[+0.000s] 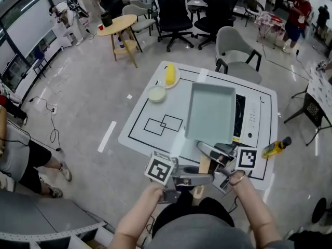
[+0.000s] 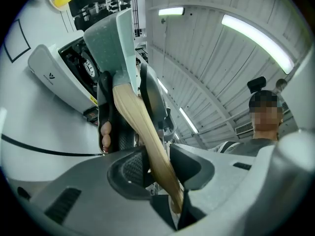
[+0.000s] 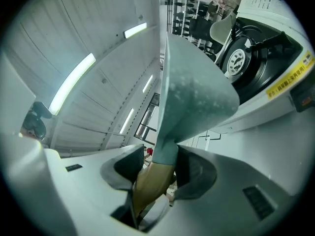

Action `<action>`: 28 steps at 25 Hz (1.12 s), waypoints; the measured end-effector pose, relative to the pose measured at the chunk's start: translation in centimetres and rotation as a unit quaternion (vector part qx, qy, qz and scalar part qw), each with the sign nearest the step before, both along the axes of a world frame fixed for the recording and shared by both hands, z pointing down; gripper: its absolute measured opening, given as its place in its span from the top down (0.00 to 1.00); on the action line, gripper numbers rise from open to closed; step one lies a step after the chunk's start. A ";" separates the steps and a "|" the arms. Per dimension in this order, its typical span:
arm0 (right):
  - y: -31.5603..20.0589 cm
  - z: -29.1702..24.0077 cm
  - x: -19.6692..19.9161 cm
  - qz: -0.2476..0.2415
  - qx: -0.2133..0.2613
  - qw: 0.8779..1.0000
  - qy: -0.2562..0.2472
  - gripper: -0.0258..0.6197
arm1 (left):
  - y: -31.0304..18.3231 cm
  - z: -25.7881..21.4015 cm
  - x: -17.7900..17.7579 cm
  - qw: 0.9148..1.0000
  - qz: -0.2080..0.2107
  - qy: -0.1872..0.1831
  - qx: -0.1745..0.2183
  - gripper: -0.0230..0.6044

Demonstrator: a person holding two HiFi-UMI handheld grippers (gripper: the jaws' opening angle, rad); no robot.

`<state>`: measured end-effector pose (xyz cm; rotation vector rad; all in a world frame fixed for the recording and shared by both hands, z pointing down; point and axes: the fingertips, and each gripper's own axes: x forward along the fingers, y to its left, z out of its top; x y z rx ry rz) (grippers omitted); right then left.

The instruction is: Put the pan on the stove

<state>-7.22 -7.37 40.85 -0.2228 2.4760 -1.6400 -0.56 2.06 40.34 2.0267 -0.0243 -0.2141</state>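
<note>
Head view, looking steeply down: a person stands at the near edge of a white table (image 1: 139, 119) marked with black lines and holds one gripper in each hand. Both grippers grasp the pale wooden handle (image 1: 204, 165) of a rectangular, grey-green pan (image 1: 210, 112).

The left gripper (image 1: 196, 180) comes in from the left and is closed on the near end of the handle. The right gripper (image 1: 207, 151) comes in from the right and is closed on the handle farther along, close to the pan body.

The pan lies toward the right of the table, its handle pointing back at the person. It covers the left part of a flat stove (image 1: 240, 115) with a black glass top and a white control strip. The gripper views show a gap between pan and stove, so the pan appears to be held in the air.

Left gripper view: the left gripper (image 2: 160, 168) has its dark jaw pads pressed on either side of the handle (image 2: 142, 132), with the pan (image 2: 110, 43) beyond and the stove (image 2: 74, 70) to its left.

Right gripper view: the right gripper (image 3: 157, 168) clamps the handle (image 3: 147, 183) where it meets the pan (image 3: 192, 97), with the stove (image 3: 256, 63) to the right.

At the far left of the table, an ear of yellow corn (image 1: 170, 73) lies on a plate (image 1: 177, 82), and a small white bowl (image 1: 156, 93) sits just beside it. A grey chair (image 1: 236, 48) stands beyond the far side of the table.
</note>
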 end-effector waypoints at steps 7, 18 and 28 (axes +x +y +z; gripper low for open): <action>-2.0 0.3 -0.3 0.037 -0.008 0.999 0.010 0.69 | -1.6 0.0 -0.9 0.999 0.035 0.007 -0.009 0.77; -4.5 0.9 0.9 0.071 -0.021 0.997 0.007 0.69 | -3.8 0.4 -0.4 0.998 0.065 0.005 -0.015 0.77; -7.3 1.5 1.9 0.082 -0.030 0.996 0.006 0.69 | -6.3 0.8 0.4 0.996 0.080 0.000 -0.030 0.77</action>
